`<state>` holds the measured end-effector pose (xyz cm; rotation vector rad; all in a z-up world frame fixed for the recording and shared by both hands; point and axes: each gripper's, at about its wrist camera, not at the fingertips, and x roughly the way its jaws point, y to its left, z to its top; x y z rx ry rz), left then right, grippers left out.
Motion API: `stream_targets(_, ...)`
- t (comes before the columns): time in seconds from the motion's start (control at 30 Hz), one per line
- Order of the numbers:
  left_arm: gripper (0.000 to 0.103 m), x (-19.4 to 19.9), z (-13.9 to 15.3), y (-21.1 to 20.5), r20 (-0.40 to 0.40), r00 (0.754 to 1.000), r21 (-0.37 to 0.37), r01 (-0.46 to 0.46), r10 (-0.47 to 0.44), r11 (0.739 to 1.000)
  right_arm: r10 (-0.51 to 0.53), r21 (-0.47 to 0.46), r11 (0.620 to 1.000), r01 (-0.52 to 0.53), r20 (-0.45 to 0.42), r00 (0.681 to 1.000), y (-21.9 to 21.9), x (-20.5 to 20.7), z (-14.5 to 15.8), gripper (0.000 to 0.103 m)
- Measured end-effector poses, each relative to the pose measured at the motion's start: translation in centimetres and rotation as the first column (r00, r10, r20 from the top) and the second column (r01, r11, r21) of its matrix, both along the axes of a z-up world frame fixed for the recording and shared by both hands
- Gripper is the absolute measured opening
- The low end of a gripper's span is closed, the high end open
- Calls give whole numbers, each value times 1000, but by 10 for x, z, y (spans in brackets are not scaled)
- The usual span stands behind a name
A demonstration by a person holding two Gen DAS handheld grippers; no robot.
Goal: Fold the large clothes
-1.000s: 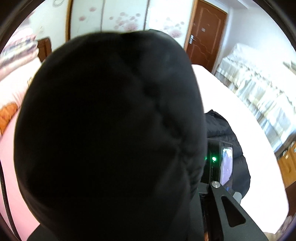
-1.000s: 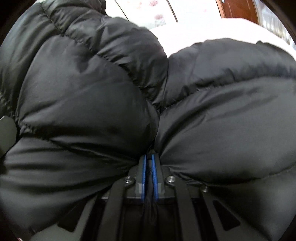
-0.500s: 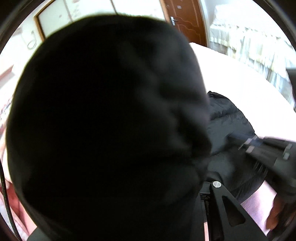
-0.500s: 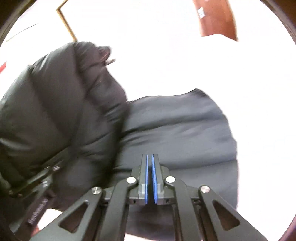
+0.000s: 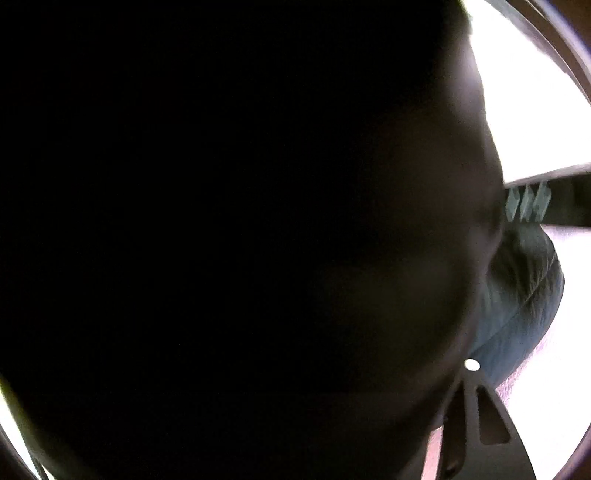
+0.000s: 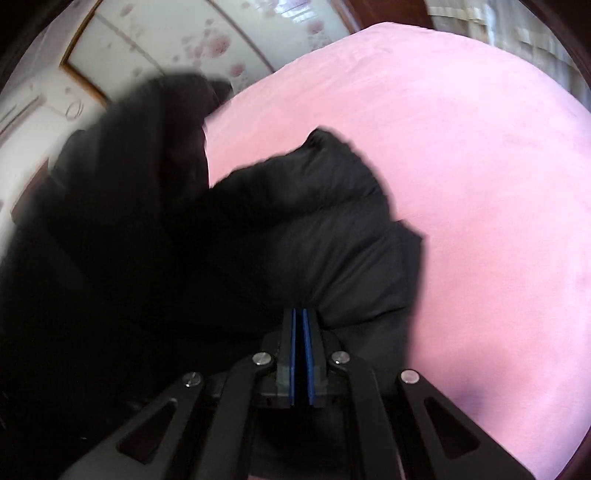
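The black puffer jacket [image 6: 295, 229] lies bunched on the pink bed [image 6: 461, 184]. Its left part [image 6: 129, 166] is lifted and blurred. My right gripper [image 6: 300, 325] is shut, and its blue pads pinch the jacket's near edge, where the folds gather. In the left wrist view the jacket [image 5: 221, 221] hangs right against the lens and blacks out nearly everything. Only one linkage arm [image 5: 484, 417] of my left gripper shows. Its jaws are opening, but the fingertips are hidden, so I cannot see whether cloth is still between them.
A wardrobe with flowered sliding doors [image 6: 166, 44] stands beyond the bed, and a pale curtain [image 6: 517, 29] hangs at the far right. The body of the other hand-held tool [image 5: 554, 203] crosses the right edge of the left wrist view, above a quilted part of the jacket [image 5: 524, 295].
The jacket has closed over the left lens almost fully as the left hand rolled. The right gripper pulled back and rose, so the jacket shrank in its view and more pink sheet shows.
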<state>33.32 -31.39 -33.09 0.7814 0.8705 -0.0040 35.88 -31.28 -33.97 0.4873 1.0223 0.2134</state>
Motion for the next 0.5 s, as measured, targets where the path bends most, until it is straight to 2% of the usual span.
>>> stream_targets(0.2, 82, -8, -34, -30, 20, 996, 130, 80, -84, 988, -28, -82, 996, 29, 11, 1000, -54, -15, 25, 6)
stream_targets(0.3, 88, -10, -44, -33, 25, 993, 163, 107, -113, 981, -21, -98, 995, 22, 19, 1000, -64, -19, 40, 16)
stream_targets(0.33, 89, -10, -45, -32, 23, 993, 162, 113, -118, 980, -20, -98, 995, 22, 28, 999, -67, -19, 49, 23)
stream_targets(0.43, 96, -9, -46, -28, 7, 992, 161, 126, -129, 979, -2, -94, 996, 8, 64, 998, -40, -11, 74, 30)
stream_targets(0.5, 100, -10, -50, -27, -4, 990, 190, 142, -144, 971, 28, -70, 997, -22, 94, 995, -29, -5, 90, 34)
